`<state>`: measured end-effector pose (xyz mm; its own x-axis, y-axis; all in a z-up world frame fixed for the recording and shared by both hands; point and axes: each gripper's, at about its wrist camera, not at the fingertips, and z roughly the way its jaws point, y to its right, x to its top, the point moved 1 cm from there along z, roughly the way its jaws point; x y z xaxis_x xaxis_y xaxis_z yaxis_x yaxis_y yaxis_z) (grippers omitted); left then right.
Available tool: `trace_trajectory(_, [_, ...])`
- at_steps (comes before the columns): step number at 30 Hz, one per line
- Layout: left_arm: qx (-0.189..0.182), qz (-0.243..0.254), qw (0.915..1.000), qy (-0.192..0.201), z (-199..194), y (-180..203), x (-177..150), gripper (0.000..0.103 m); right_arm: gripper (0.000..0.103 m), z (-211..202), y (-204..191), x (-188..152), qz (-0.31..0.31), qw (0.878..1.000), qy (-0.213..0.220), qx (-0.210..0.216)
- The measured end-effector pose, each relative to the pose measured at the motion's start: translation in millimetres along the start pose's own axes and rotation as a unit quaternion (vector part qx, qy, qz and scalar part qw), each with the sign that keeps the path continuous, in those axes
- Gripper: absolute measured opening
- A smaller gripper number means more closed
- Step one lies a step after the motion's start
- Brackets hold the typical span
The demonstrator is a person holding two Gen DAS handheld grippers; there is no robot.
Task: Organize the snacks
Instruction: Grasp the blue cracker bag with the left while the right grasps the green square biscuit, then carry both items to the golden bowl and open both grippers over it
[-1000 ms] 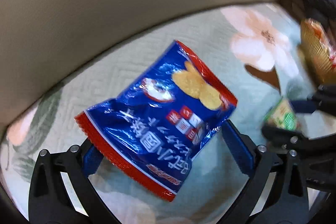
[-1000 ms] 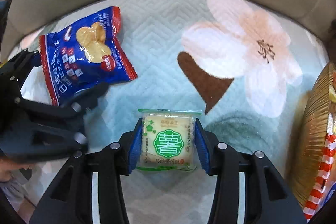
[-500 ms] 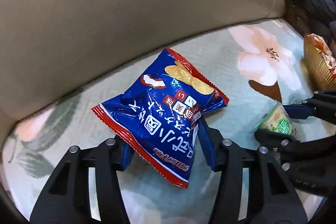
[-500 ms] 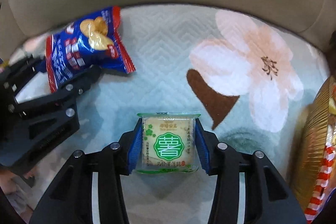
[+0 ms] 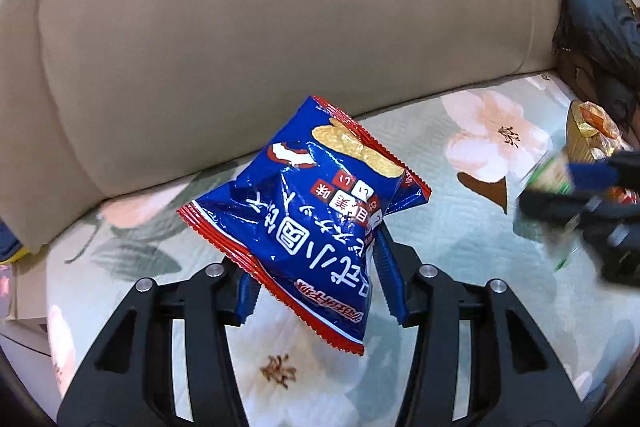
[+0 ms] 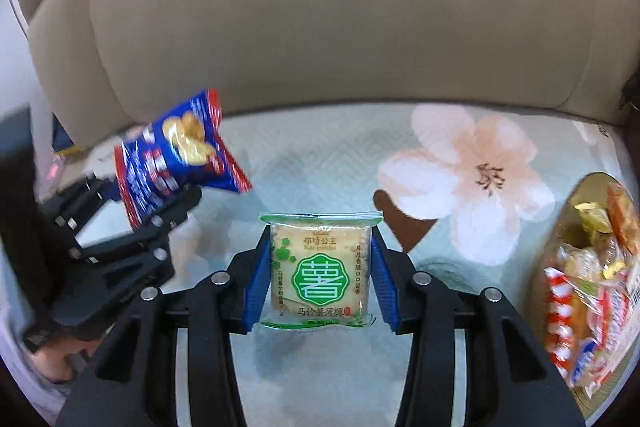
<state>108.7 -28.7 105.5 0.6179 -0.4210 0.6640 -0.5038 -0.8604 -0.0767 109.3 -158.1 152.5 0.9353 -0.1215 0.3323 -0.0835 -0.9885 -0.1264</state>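
Note:
My left gripper (image 5: 316, 287) is shut on a blue snack bag with red edges (image 5: 316, 211), holding it tilted above the floral seat cushion (image 5: 460, 227). In the right wrist view that blue bag (image 6: 176, 155) and the left gripper (image 6: 132, 223) hang at the left, blurred. My right gripper (image 6: 320, 275) is shut on a small clear packet of crackers with a green round label (image 6: 320, 267), also off the cushion. In the left wrist view the right gripper (image 5: 572, 195) and its packet (image 5: 548, 175) show blurred at the right edge.
A gold tray (image 6: 560, 227) piled with wrapped snacks (image 6: 592, 287) sits on the cushion at the right; the left wrist view catches the gold tray's edge (image 5: 578, 135). A beige sofa backrest (image 6: 340, 19) rises behind. A dark bag (image 5: 600, 23) lies at the far right.
My left gripper closed on the blue bag and lifted it off the cushion. My right gripper has risen with the green-label packet still held.

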Motion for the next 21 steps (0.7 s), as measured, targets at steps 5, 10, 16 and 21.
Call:
trace_trajectory(5, [-0.016,-0.053,0.9985,-0.006,-23,10,-12,0.050,0.044,-37,4,9,0.023,0.998,0.023,0.051])
trace_trajectory(10, [-0.004,-0.024,0.9996,0.014,-46,39,5,0.050,0.044,-97,30,24,0.028,0.995,0.078,0.061])
trace_trajectory(16, [-0.016,-0.030,0.9981,0.050,-75,75,59,0.050,0.044,-136,103,17,0.073,0.992,0.096,0.040])
trace_trajectory(21, [-0.050,0.002,0.9959,0.076,-87,136,104,0.050,0.044,-153,170,-2,0.126,0.987,0.097,0.007])
